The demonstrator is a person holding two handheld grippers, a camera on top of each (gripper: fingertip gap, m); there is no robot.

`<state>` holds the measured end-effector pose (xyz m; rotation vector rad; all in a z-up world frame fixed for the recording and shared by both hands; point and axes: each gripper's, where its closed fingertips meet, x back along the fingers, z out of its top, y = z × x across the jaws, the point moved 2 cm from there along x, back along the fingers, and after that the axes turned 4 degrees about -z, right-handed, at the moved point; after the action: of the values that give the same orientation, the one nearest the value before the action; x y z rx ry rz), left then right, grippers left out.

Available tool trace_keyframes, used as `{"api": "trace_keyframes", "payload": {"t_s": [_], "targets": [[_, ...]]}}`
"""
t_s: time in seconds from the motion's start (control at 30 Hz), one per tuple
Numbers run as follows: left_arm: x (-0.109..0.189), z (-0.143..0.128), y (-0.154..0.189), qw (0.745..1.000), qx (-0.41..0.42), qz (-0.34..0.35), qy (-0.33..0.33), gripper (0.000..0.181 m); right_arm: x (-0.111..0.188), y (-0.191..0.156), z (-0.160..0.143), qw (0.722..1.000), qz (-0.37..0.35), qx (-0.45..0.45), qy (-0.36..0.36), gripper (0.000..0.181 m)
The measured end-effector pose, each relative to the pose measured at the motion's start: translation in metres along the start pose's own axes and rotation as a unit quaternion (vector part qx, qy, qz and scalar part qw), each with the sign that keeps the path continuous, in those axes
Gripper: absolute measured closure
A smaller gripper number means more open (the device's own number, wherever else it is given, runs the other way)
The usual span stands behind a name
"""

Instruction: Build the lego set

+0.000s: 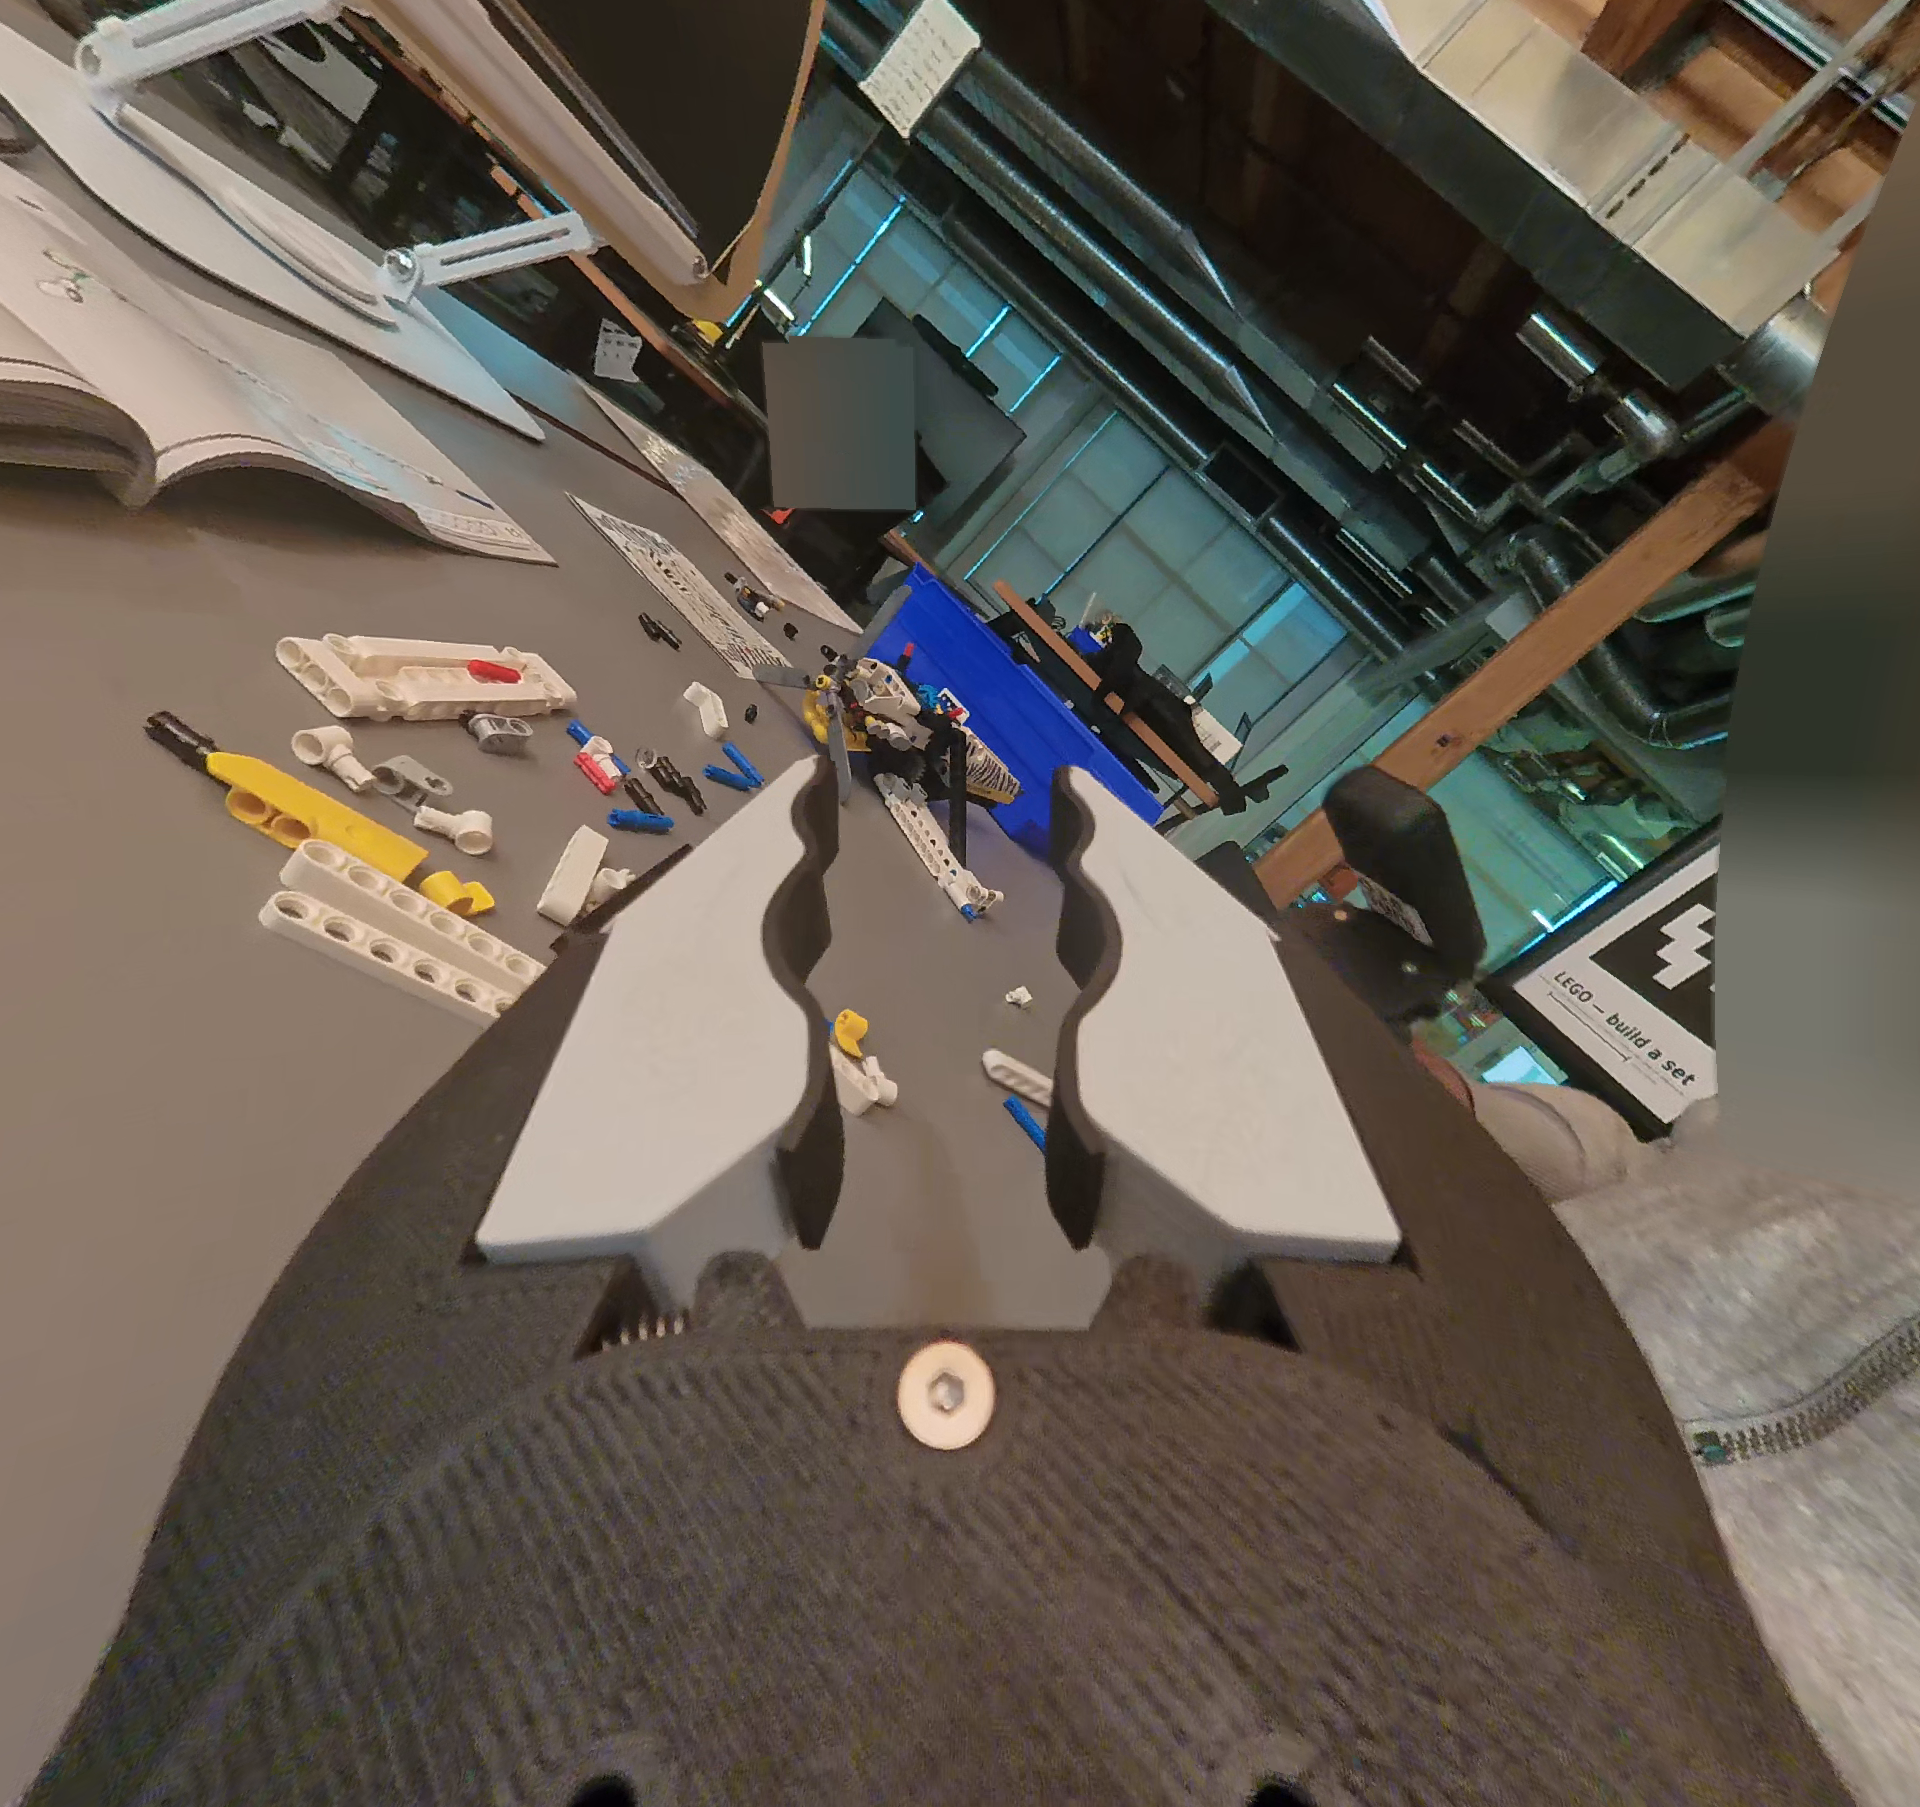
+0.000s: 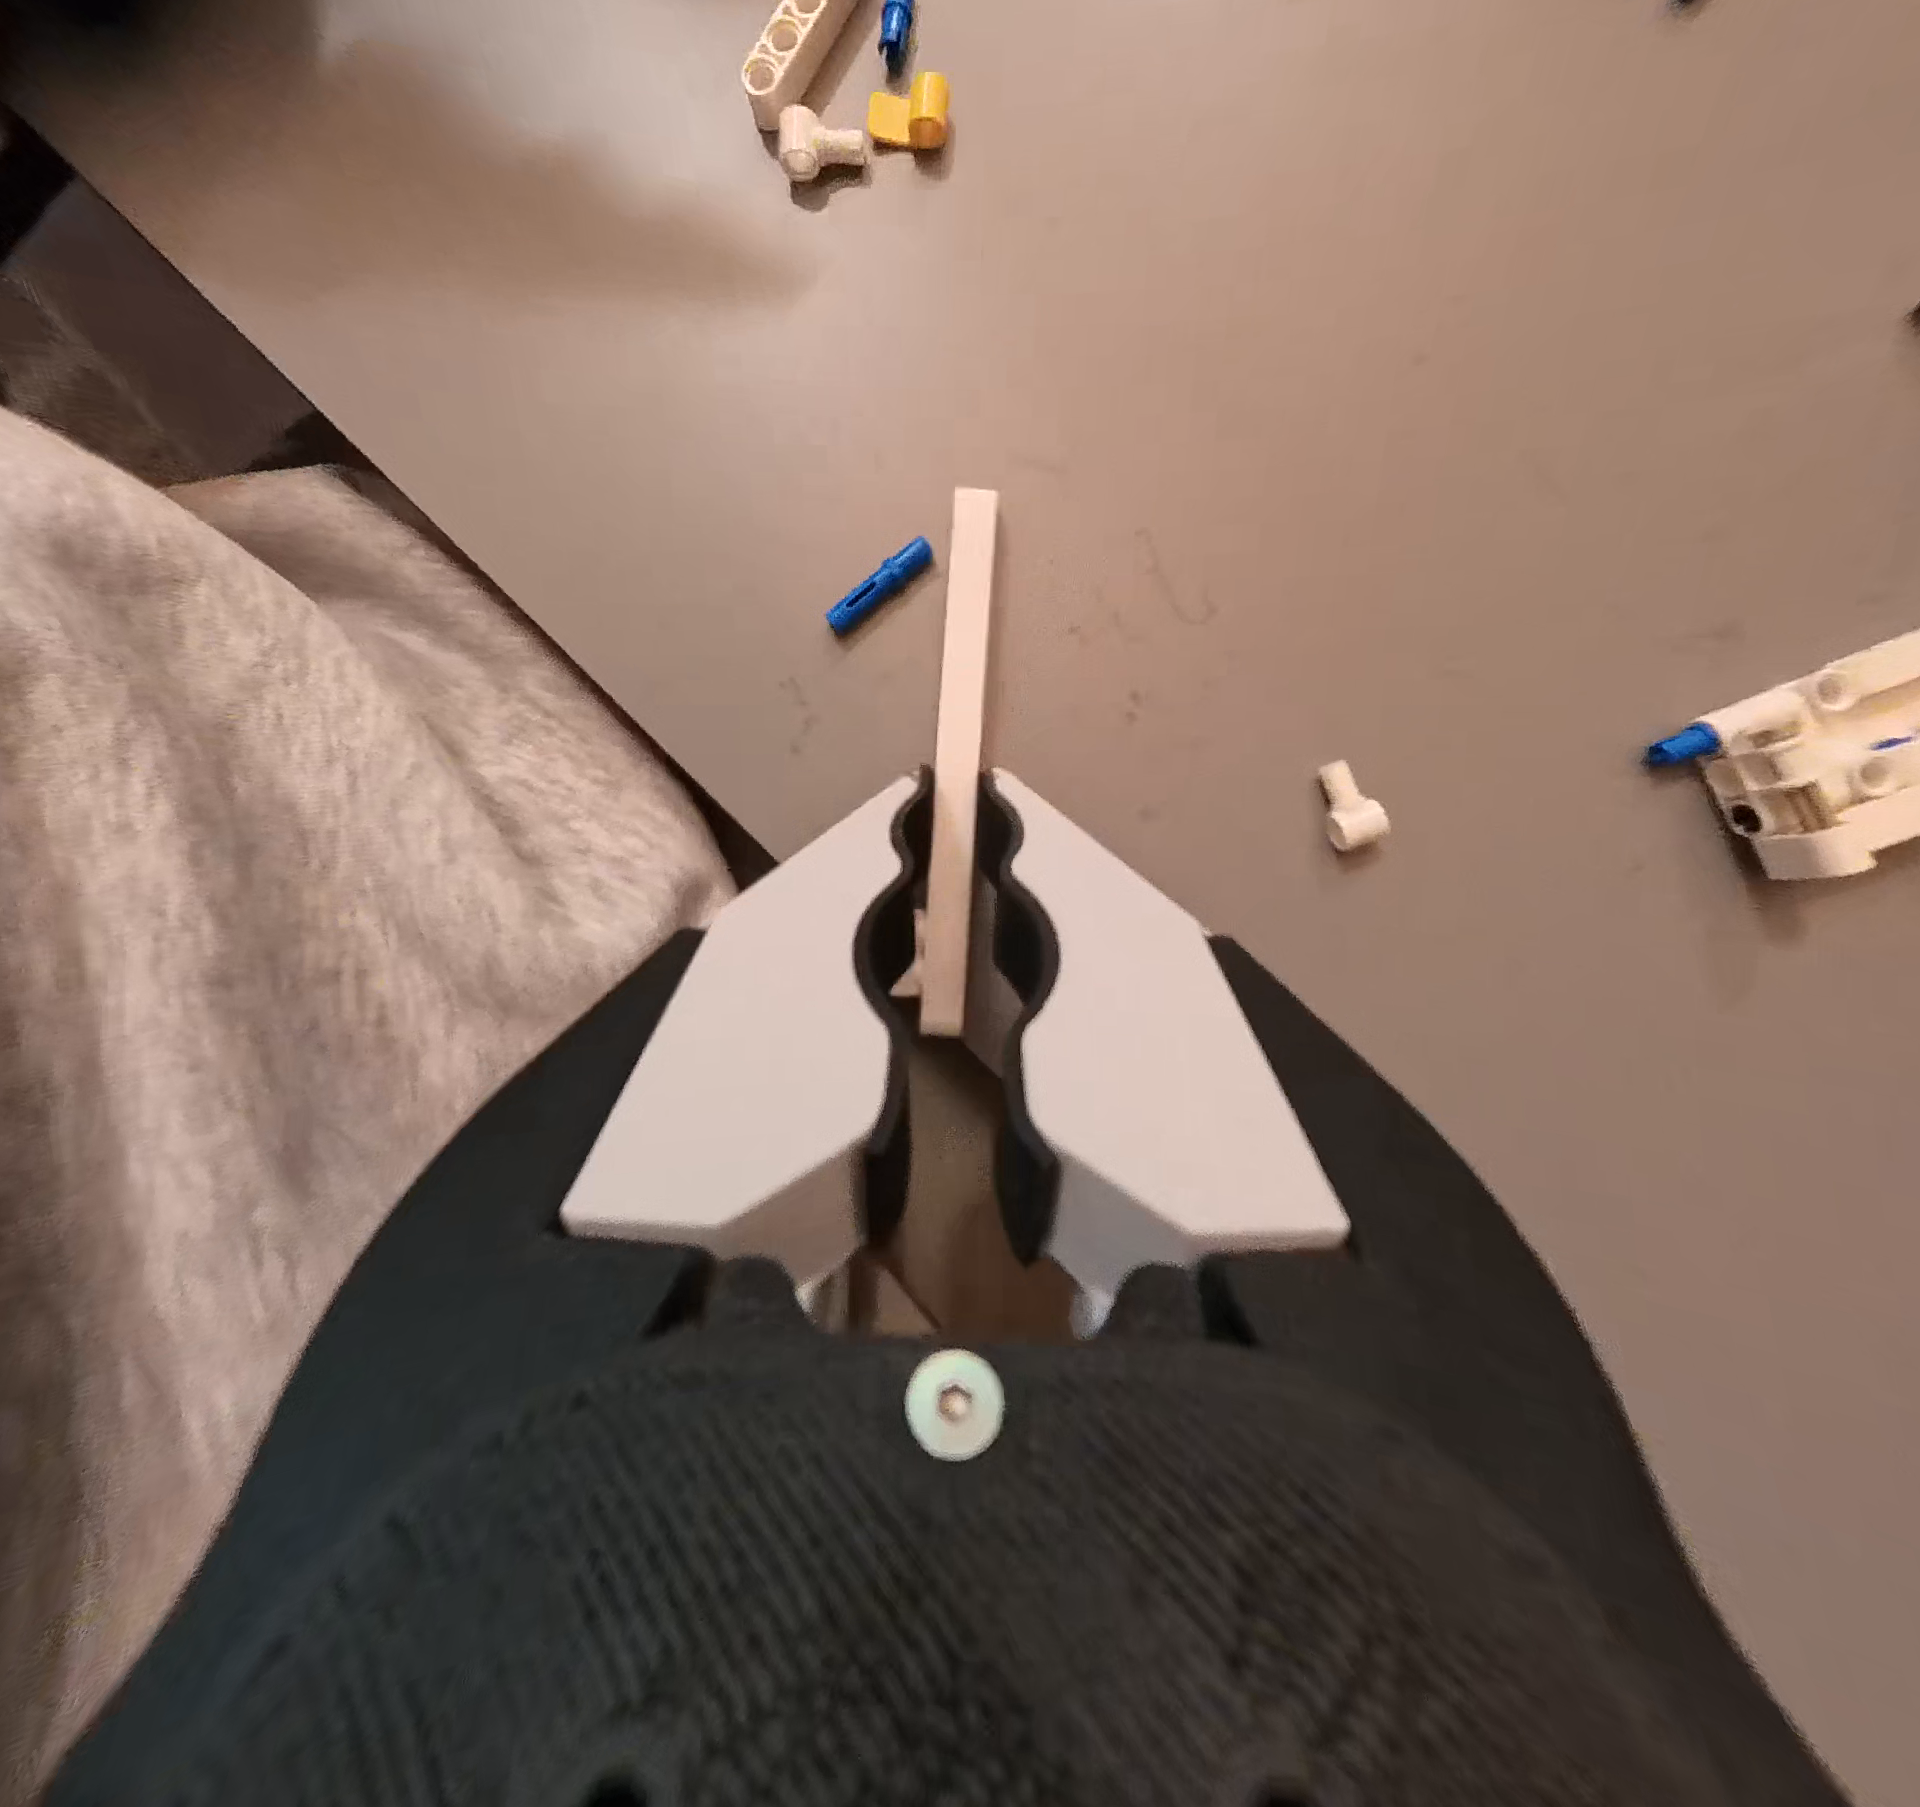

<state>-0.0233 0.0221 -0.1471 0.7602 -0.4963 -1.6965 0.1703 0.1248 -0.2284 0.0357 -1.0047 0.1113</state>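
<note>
Right gripper: jaws closed on a flat white piece, held edge-on, its far end projecting past the fingertips above the grey table; a blue pin lies just beside that end; a small white connector lies apart to the right.

Left gripper: jaws wide, holding nothing, low over the table; partly built model sits beyond the fingertips, at the far edge before a blue bin; loose white beams, a yellow panel and an open booklet lie left.
</note>
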Motion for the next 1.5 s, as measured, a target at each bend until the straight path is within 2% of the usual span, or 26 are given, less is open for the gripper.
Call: {"api": "trace_keyframes", "payload": {"t_s": [0.07,0.13,0.17,0.23,0.27,0.33,0.43,0.53,0.57,0.63,0.77,0.87,1.03,1.13,1.23,1.33,1.4,1.5], "targets": [[-0.002,-0.002,0.004,1.000,-0.006,-0.010,-0.006,0.143,0.007,0.002,0.006,0.998,0.054,-0.031,0.023,0.175],[-0.009,-0.012,0.013,0.999,-0.021,-0.023,-0.039,0.142,0.022,-0.004,0.018,0.983,0.158,-0.073,0.057,0.175],[-0.016,-0.024,0.020,0.996,-0.025,-0.022,-0.079,0.141,0.032,-0.011,0.024,0.966,0.229,-0.096,0.071,0.175],[-0.035,-0.053,0.048,0.984,-0.049,-0.053,-0.163,0.140,0.058,-0.022,0.035,0.913,0.373,-0.144,0.086,0.175],[-0.045,-0.068,0.064,0.976,-0.066,-0.077,-0.195,0.141,0.067,-0.023,0.039,0.889,0.418,-0.164,0.089,0.175],[-0.059,-0.094,0.088,0.960,-0.110,-0.115,-0.231,0.140,0.075,-0.021,0.038,0.861,0.466,-0.192,0.073,0.175],[-0.069,-0.124,0.098,0.937,-0.184,-0.137,-0.262,0.138,0.080,-0.026,0.032,0.819,0.530,-0.220,0.031,0.175],[-0.071,-0.129,0.111,0.928,-0.226,-0.164,-0.247,0.146,0.083,-0.034,0.030,0.778,0.581,-0.236,0.011,0.175],[-0.070,-0.128,0.115,0.927,-0.225,-0.178,-0.240,0.155,0.083,-0.037,0.028,0.769,0.592,-0.240,0.002,0.175],[-0.070,-0.128,0.116,0.931,-0.198,-0.196,-0.237,0.158,0.084,-0.038,0.027,0.752,0.613,-0.244,-0.003,0.175],[-0.063,-0.125,0.116,0.933,-0.087,-0.254,-0.240,0.177,0.078,-0.031,0.026,0.757,0.601,-0.256,0.007,0.175],[-0.067,-0.126,0.114,0.937,-0.070,-0.249,-0.235,0.179,0.076,-0.023,0.027,0.760,0.591,-0.271,0.022,0.174],[-0.078,-0.130,0.099,0.947,-0.067,-0.187,-0.254,0.181,0.062,-0.003,0.023,0.821,0.506,-0.260,0.054,0.172],[-0.081,-0.125,0.089,0.956,-0.050,-0.157,-0.241,0.181,0.057,0.020,0.031,0.872,0.415,-0.229,0.120,0.160],[-0.085,-0.125,0.068,0.964,-0.050,-0.078,-0.248,0.181,0.055,0.029,0.035,0.920,0.322,-0.152,0.165,0.158],[-0.086,-0.123,0.060,0.964,-0.077,-0.038,-0.252,0.181,0.042,0.034,0.028,0.969,0.189,-0.049,0.154,0.164],[-0.085,-0.122,0.061,0.963,-0.082,-0.043,-0.251,0.181,0.041,0.034,0.023,0.978,0.148,0.009,0.144,0.159],[-0.084,-0.119,0.061,0.967,-0.069,-0.047,-0.242,0.181,0.044,0.027,0.015,0.980,0.123,0.074,0.141,0.156]]}}
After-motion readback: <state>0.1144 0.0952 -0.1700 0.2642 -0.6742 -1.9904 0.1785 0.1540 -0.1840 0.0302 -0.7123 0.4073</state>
